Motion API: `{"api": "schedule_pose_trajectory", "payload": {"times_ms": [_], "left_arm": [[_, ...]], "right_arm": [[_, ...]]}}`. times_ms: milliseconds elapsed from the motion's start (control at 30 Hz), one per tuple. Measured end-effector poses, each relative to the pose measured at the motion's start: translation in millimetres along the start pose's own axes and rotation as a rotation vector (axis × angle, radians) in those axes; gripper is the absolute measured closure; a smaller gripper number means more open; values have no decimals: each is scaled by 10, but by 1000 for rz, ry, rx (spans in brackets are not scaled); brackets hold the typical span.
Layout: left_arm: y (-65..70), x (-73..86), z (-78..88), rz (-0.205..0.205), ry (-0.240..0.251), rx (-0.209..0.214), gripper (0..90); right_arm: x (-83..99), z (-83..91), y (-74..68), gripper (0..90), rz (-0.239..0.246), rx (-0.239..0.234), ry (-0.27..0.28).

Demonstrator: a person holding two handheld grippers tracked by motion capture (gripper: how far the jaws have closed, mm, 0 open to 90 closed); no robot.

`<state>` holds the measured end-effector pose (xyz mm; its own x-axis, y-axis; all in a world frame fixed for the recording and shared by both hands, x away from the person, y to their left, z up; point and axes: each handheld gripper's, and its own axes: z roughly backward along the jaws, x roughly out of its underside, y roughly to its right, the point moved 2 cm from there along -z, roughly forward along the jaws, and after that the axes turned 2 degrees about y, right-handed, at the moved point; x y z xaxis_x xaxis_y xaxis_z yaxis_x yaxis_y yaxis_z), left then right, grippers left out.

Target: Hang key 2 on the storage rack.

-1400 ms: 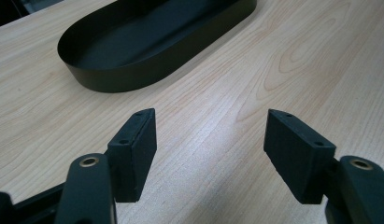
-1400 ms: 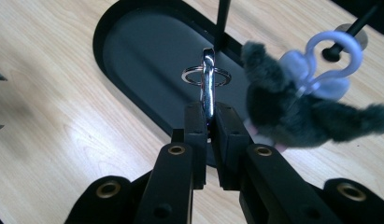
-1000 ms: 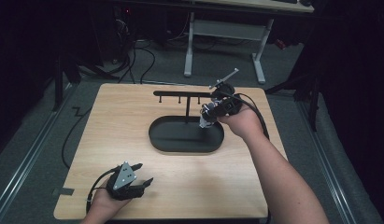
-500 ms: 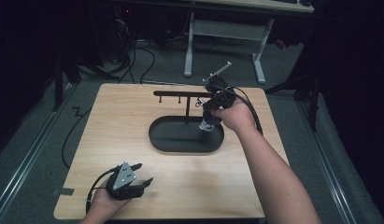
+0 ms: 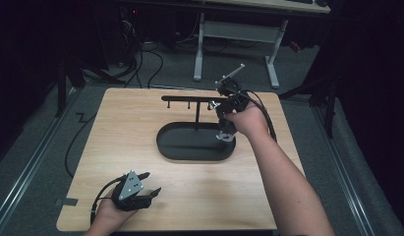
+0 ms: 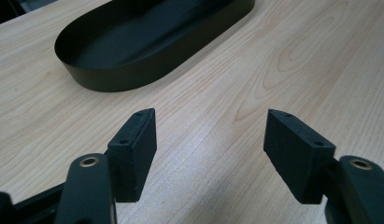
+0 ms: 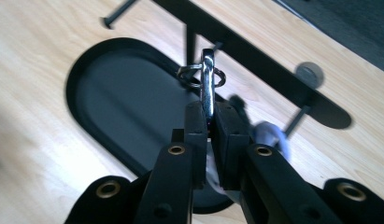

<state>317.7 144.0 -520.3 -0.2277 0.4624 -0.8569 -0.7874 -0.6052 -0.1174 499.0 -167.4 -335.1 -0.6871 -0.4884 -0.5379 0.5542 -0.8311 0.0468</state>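
A black stand has a horizontal bar [image 5: 189, 99] with short pegs, rising from a black oval tray [image 5: 162, 142]. My right gripper [image 5: 216, 106] is at the bar's right end, above the tray. It is shut on a silver metal clip [image 7: 207, 79] that carries a key ring [image 7: 192, 74], held just below the bar [image 7: 255, 56] near a peg. A blurred white and blue piece [image 7: 269, 133] hangs under the jaws. My left gripper [image 5: 151, 182] rests on the table's front left, open with nothing between its pads [image 6: 138, 140].
The wooden table [image 5: 121, 128] ends close behind the stand. The tray [image 6: 110, 79] lies ahead of the left gripper. Beyond the table stand a white desk frame [image 5: 234, 34] and cables on the floor [image 5: 140, 54].
My right hand has shifted slightly left toward the bar and tilted, still holding the clip. The left hand has stayed where it was.
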Motion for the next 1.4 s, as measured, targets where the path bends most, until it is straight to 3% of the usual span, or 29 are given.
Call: {"api": "schedule_pose_trajectory", "payload": {"times_ms": [367, 667, 900, 1400], "left_arm": [[21, 1, -14, -9, -12, 9, 354], [39, 12, -35, -25, -28, 12, 354], [47, 13, -39, -31, -31, 16, 354], [53, 9, -40, -34, -28, 19, 354]], "right_arm": [[205, -118, 43, 850, -24, -37, -21], [263, -282, 43, 844, -58, -56, -6], [296, -436, 20, 806, -65, -56, -23], [322, -419, -37, 745, -65, -75, -7]]}}
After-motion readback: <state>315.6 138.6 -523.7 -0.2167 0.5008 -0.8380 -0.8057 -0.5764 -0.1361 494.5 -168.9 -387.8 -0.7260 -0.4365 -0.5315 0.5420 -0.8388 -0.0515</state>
